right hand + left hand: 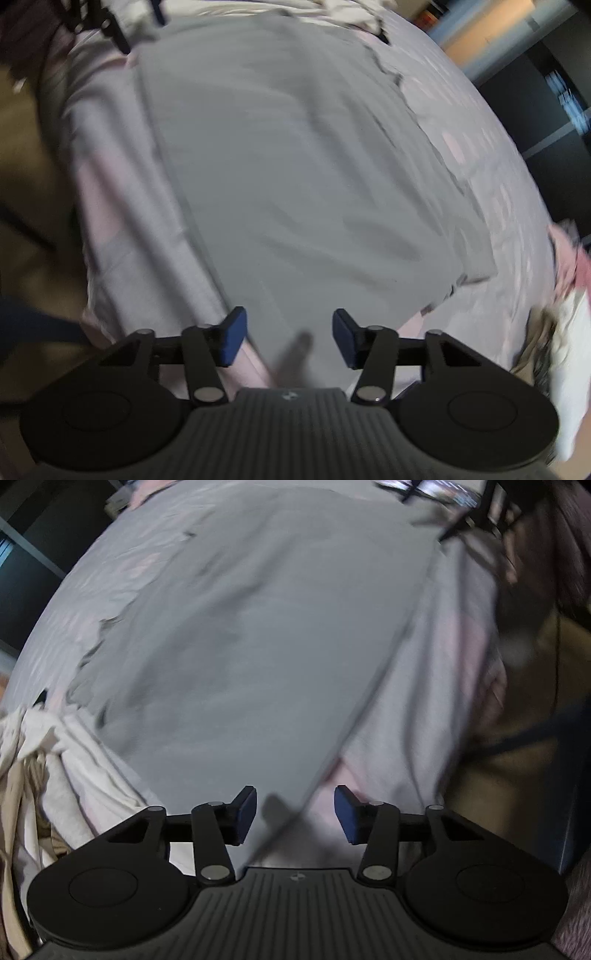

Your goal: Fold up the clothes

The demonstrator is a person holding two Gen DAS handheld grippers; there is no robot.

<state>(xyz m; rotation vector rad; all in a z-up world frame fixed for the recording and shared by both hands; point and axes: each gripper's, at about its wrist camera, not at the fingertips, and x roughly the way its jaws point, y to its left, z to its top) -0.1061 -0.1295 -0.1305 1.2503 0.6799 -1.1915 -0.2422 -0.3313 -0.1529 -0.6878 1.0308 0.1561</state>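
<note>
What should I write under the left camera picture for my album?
Open left gripper above the near edge of a grey garment spread flat on a bed.

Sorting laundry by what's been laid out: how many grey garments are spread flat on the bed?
1. The grey garment lies spread across the middle of the bed. Pale clothes are bunched at the bed's edge; others may be hidden.

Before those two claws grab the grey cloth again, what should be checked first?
1. Left gripper open, nothing between its jaws: ok.
2. Right gripper open and empty: ok.
3. Grey cloth lying flat on the bed: ok, a few creases.
4. Cloth's near edge within reach of both grippers: ok.
5. Pile of other clothes clear of the cloth: cannot tell, it lies close.
</note>
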